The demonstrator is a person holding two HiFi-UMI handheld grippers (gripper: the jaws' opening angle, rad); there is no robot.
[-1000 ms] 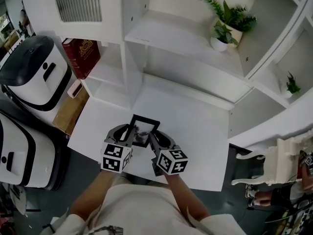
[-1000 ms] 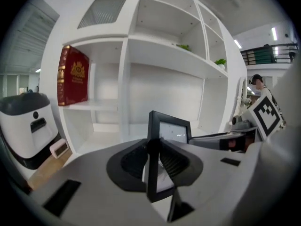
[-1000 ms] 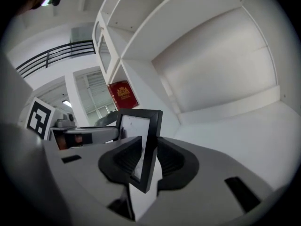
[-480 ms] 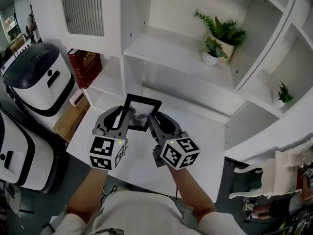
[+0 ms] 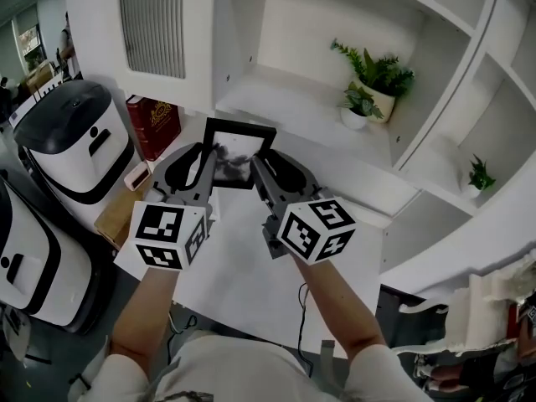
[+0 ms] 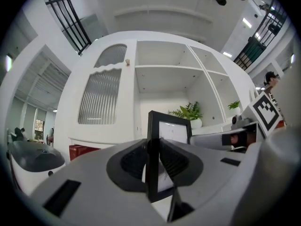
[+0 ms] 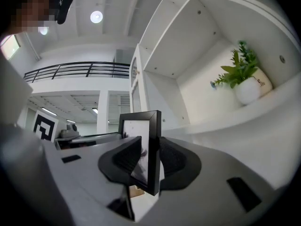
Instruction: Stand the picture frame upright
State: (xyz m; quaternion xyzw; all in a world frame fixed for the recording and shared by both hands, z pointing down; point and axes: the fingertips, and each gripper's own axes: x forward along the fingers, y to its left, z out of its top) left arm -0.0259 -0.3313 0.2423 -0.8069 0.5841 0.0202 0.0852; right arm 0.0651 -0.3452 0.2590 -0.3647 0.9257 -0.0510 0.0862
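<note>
A black picture frame [image 5: 234, 153] with a dark print hangs upright in the air before the white shelf unit. My left gripper [image 5: 206, 171] is shut on its left side bar and my right gripper [image 5: 258, 171] is shut on its right side bar. The left gripper view has the frame [image 6: 157, 159] edge-on, pinched between the dark pads. From the right gripper, the frame [image 7: 148, 149] shows the same way, clamped at its lower half, with its back stand hanging below. The frame stands in front of the middle shelf [image 5: 285, 90].
Two potted plants [image 5: 373, 78] stand on the middle shelf at the right, a third [image 5: 479, 174] in a side cubby. A red book [image 5: 155, 124] leans in the lower left cubby. The white table [image 5: 251, 266] lies below. White robot bodies [image 5: 71, 141] stand at the left.
Both grippers have lifted the frame well up off the table to shelf height, and it has tipped from leaning back to nearly upright.
</note>
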